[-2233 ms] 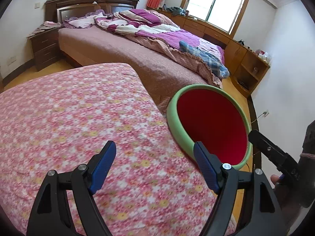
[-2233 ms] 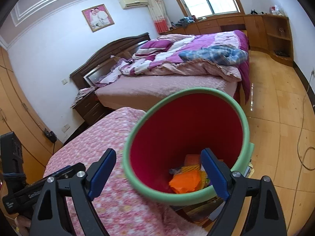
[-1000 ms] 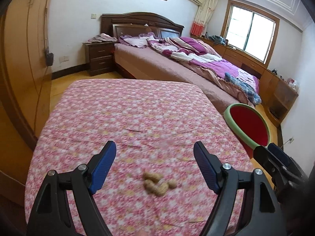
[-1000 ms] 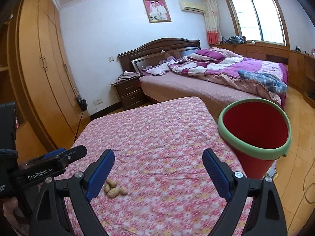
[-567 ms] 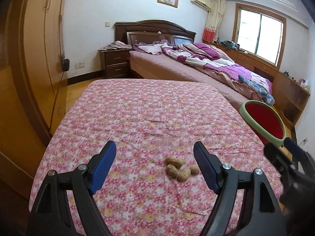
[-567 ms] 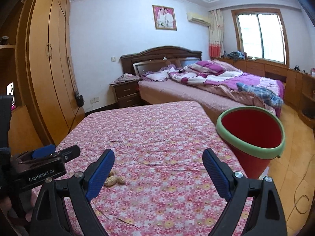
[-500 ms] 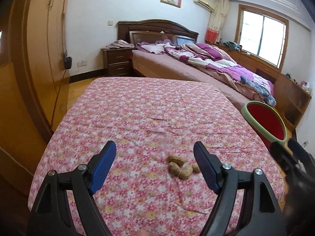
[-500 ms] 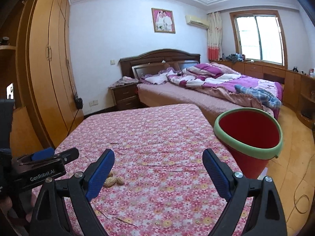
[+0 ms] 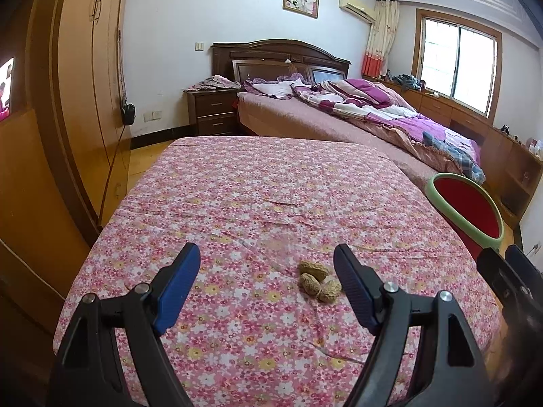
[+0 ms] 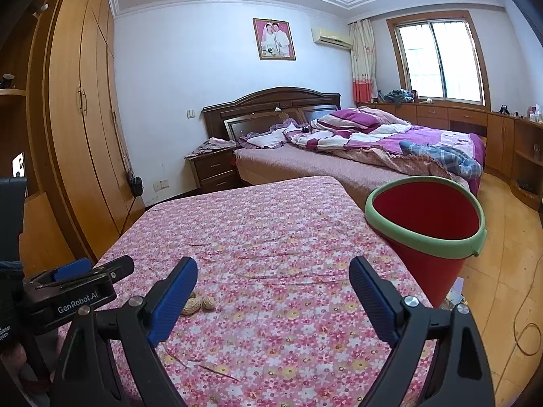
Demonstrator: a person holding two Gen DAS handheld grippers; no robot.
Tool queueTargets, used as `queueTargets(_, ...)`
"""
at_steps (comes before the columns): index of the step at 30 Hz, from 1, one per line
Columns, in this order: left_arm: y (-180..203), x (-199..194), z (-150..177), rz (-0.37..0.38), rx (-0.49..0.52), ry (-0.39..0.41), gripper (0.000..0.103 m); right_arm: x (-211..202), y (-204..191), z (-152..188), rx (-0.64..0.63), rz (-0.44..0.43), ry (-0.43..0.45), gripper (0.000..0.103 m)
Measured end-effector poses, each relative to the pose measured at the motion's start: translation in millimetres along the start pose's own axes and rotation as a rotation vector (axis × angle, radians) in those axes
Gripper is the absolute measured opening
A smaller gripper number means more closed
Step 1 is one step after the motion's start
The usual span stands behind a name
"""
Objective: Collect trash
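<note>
Three peanuts (image 9: 317, 280) lie clustered on the flowered cloth (image 9: 271, 203), just inside the left gripper (image 9: 266, 279)'s right finger, its fingers spread wide. The right gripper (image 10: 273, 283) is likewise spread, holding nothing; the red bin (image 10: 426, 224) stands beyond its right finger.

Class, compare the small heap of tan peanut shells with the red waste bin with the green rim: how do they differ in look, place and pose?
The tan peanut shells are small, rough and lie flat on the pink floral cloth; the red waste bin with the green rim is large, smooth and stands off the cloth's right edge. The shells sit between the left gripper fingers, the bin beyond the right gripper. Both are untouched.
</note>
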State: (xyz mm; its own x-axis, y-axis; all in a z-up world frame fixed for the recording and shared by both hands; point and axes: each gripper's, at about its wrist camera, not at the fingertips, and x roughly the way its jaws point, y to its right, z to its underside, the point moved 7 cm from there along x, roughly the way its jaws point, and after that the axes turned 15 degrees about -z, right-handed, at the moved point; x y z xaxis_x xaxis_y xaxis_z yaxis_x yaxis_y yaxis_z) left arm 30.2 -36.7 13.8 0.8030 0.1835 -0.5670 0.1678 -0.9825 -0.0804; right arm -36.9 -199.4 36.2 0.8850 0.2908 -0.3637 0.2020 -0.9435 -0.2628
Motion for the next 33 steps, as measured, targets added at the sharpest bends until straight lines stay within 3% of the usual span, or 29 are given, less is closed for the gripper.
queueTargets(33, 5.9, -2.3, 4.4, 0.01, 0.015, 0.004, 0.08, 3.0, 6.5, 5.6, 0.032, 0.002, -0.019, 0.093)
